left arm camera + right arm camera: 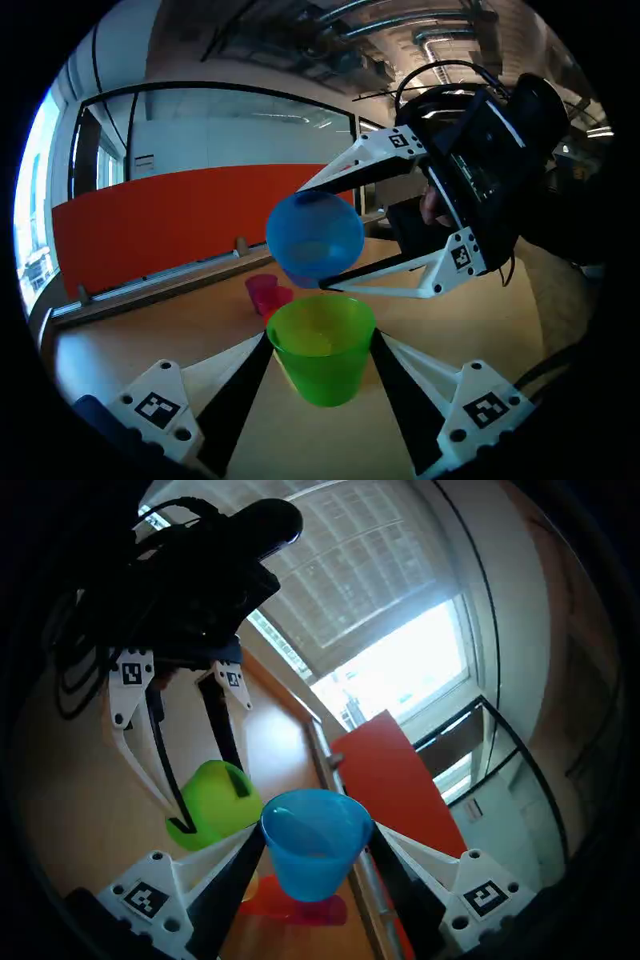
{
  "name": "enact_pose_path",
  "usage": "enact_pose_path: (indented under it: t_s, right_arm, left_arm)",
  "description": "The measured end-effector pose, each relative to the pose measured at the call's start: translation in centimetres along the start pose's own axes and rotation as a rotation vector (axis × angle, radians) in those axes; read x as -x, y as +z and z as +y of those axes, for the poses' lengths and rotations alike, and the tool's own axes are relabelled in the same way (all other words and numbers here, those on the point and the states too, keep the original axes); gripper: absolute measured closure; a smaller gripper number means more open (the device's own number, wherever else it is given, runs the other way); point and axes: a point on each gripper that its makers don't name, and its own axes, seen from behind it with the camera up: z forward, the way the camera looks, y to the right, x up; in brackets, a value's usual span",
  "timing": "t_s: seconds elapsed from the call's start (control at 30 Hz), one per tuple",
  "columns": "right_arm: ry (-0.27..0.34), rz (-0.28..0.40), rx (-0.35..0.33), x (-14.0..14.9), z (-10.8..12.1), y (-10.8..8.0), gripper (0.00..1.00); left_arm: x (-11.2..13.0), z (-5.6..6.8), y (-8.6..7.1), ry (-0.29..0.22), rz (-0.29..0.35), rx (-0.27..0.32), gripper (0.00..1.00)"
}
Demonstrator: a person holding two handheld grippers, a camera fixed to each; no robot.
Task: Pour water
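The left tool (322, 340) pinches the green cup (324, 352) between both fingers and holds it upright just above the tabletop (480, 320). Above the green cup and just beyond it, the right tool (312, 238) is rolled over sideways, one finger over the other. It grips the blue cup (314, 236), which is tipped with its open mouth turned down toward the green cup. A hand (430, 210) holds the right tool from behind. A pink cup (262, 290) stands on the tabletop behind the green cup.

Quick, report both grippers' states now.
Left gripper: closed on the green cup.
Right gripper: closed on the blue cup, which is tipped over the green cup.
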Motion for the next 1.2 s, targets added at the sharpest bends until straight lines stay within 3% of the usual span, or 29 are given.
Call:
enact_pose_path:
  t_s: [0.3,1.2]
  right_arm:
    - [-0.062,-0.012,-0.016,0.13,0.07,-0.03,0.07]
    - [-0.160,-0.018,-0.017,-0.27,0.69,-0.15,0.07]
  left_arm:
    - [-0.01,0.22,0.00,0.006,-0.001,0.006,0.13]
    - [-0.19,0.44,0.33,0.005,0.004,0.013,0.13]
